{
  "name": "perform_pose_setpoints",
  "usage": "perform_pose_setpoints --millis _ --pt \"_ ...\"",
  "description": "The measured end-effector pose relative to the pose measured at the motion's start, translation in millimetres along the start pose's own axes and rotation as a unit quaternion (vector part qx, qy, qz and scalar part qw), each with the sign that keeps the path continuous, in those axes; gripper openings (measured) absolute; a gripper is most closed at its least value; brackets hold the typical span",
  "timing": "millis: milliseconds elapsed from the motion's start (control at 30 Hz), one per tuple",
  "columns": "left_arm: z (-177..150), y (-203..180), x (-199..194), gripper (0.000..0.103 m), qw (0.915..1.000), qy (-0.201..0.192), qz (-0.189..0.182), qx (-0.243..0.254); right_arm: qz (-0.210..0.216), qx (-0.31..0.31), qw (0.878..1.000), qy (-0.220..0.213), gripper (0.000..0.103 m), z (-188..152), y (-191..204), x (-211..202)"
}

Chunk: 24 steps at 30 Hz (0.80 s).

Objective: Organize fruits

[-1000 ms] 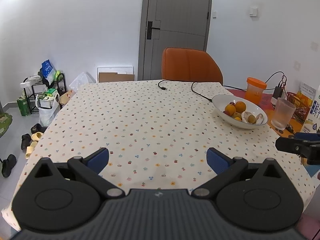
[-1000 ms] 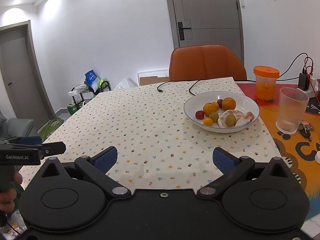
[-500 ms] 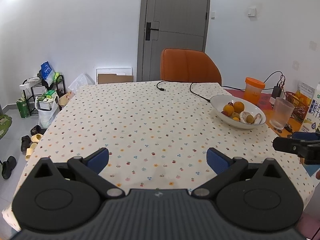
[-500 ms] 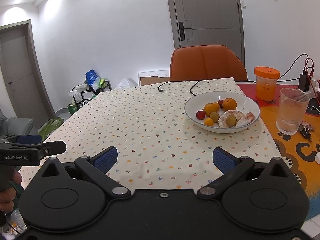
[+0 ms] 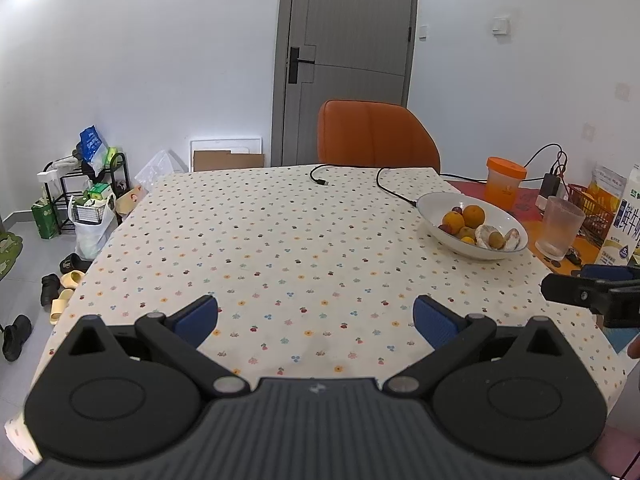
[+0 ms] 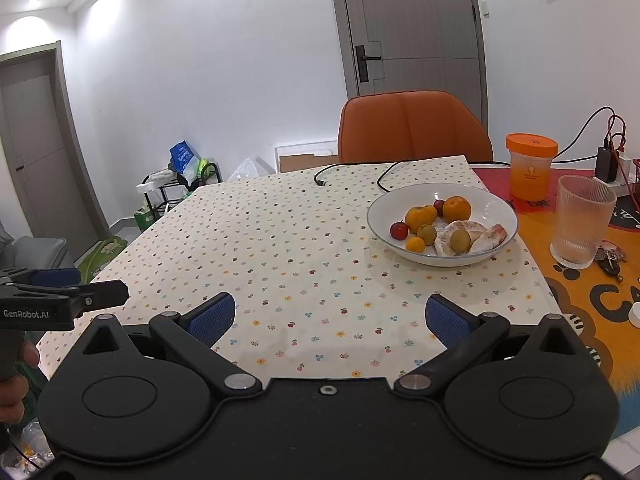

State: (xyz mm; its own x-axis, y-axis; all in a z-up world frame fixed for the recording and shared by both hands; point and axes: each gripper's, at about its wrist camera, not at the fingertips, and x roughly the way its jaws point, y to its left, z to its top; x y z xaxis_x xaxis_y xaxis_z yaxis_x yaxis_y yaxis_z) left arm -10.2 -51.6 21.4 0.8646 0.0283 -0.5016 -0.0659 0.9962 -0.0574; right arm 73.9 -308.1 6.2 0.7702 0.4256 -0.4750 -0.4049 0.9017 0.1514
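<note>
A white bowl (image 6: 384, 200) stands on the flowered tablecloth at the right and also shows in the left wrist view (image 5: 430, 202). It holds oranges (image 6: 457, 209), a small red fruit (image 6: 399, 230), greenish fruits (image 6: 460, 240) and peeled pomelo pieces (image 6: 490, 238). My right gripper (image 6: 330, 318) is open and empty above the near table edge, in front and left of the bowl. My left gripper (image 5: 316, 316) is open and empty, farther left of the bowl.
An orange-lidded jar (image 6: 530, 166), a ribbed glass (image 6: 582, 222), keys (image 6: 610, 260) and chargers stand right of the bowl. A black cable (image 6: 352, 170) lies behind it. An orange chair (image 6: 412, 126) stands at the far side. A milk carton (image 5: 624, 216) is at the right.
Both views have pulled back slightly, so the bowl looks a little farther away. Both grippers stay open and empty.
</note>
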Motion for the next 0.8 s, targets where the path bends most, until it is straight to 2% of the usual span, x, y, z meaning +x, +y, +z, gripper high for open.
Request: perform_pose_setpoints --millis 800 --pt "0.7 0.9 -4.3 0.103 1.0000 -0.007 -0.004 0.000 -0.001 -0.001 1.000 0.001 0.103 -1.7 1.1 0.4"
